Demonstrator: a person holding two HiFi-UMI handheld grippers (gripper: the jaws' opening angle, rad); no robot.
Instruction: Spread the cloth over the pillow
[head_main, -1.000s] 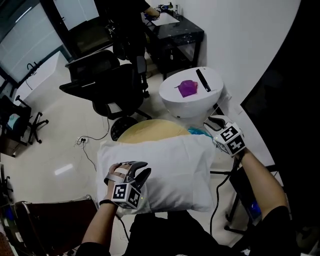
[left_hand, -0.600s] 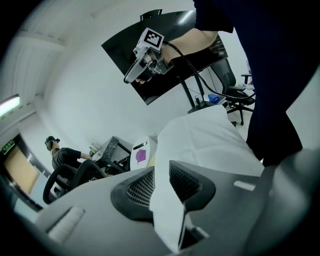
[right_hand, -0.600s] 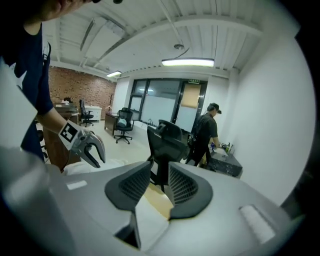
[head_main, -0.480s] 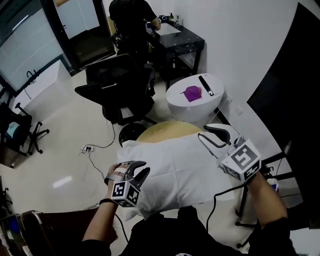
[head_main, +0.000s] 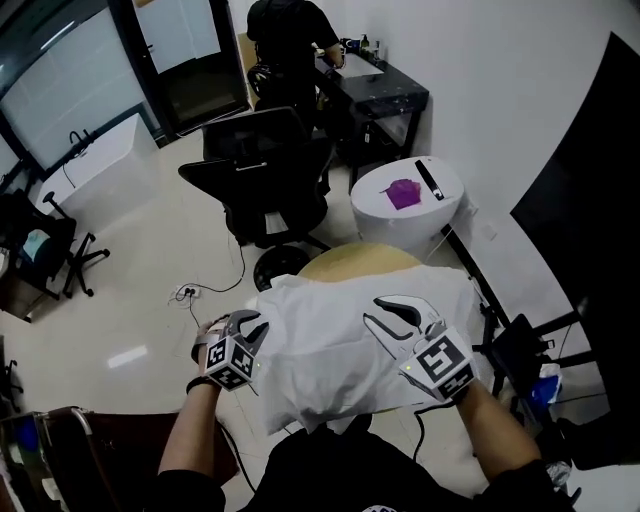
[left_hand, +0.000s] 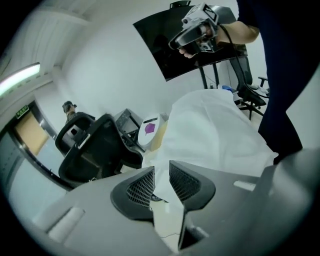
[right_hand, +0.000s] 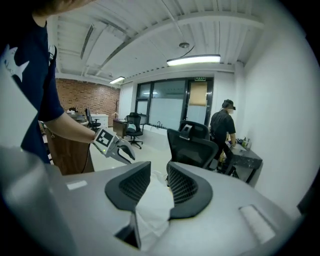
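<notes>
— Where's the cloth (head_main: 320, 350)?
— Your jaws grip it: left gripper (head_main: 248, 320) narrow on an edge, right gripper (head_main: 372, 310) wider on a bunch. It mounds over the table's (head_main: 345, 260) near edge, pillow hidden. Pull it taut, then lower evenly.

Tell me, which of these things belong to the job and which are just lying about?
In use: white cloth, pinched by left gripper and right gripper; pillow beneath it; round wooden table.
Lying about: black office chair; purple thing and black bar on white stand; floor power strip.
</notes>
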